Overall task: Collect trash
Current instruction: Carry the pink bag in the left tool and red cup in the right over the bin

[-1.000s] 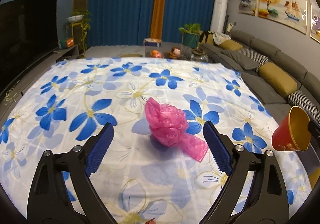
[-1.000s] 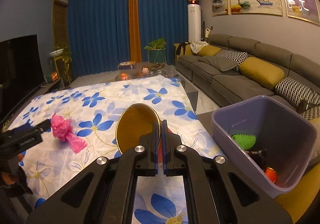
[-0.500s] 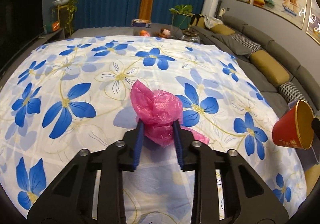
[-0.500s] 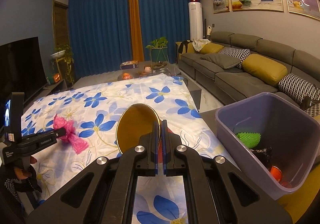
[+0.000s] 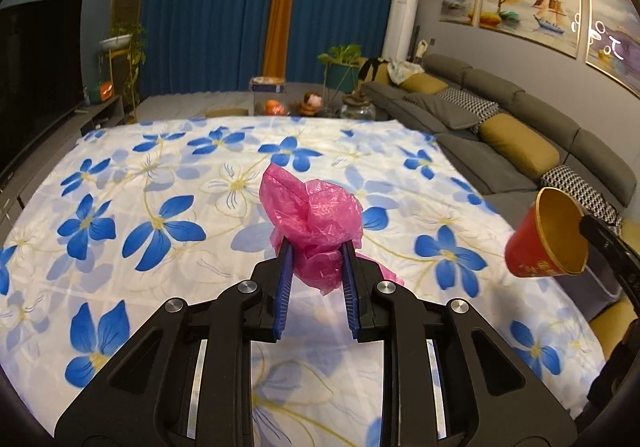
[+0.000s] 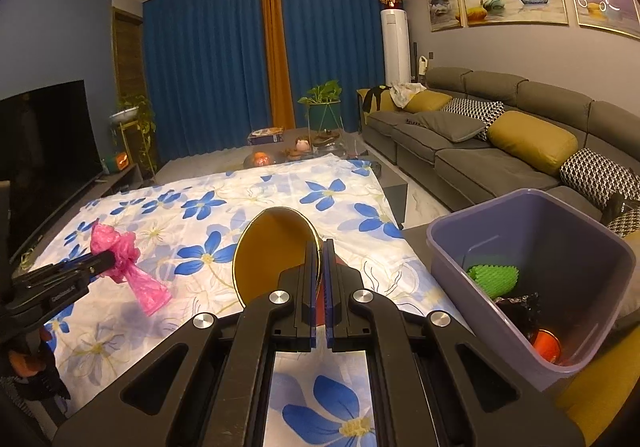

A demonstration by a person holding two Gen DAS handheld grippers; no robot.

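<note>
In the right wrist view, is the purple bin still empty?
No: the purple bin already holds a green textured piece, a dark crumpled wrapper and something orange at its bottom.

Each hand-held gripper is a black plastic frame with triangular cut-outs and round silver screw heads at its linkage joints. The left gripper (image 5: 316, 253) and right gripper (image 6: 320, 247) carry ribbed blue finger pads (image 5: 285, 279).

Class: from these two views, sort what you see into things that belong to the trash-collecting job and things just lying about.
Job: pink plastic bag in the left gripper; red paper cup in the right gripper; purple bin.

Lying about: flowered cloth, sofa, television, potted plant.
</note>
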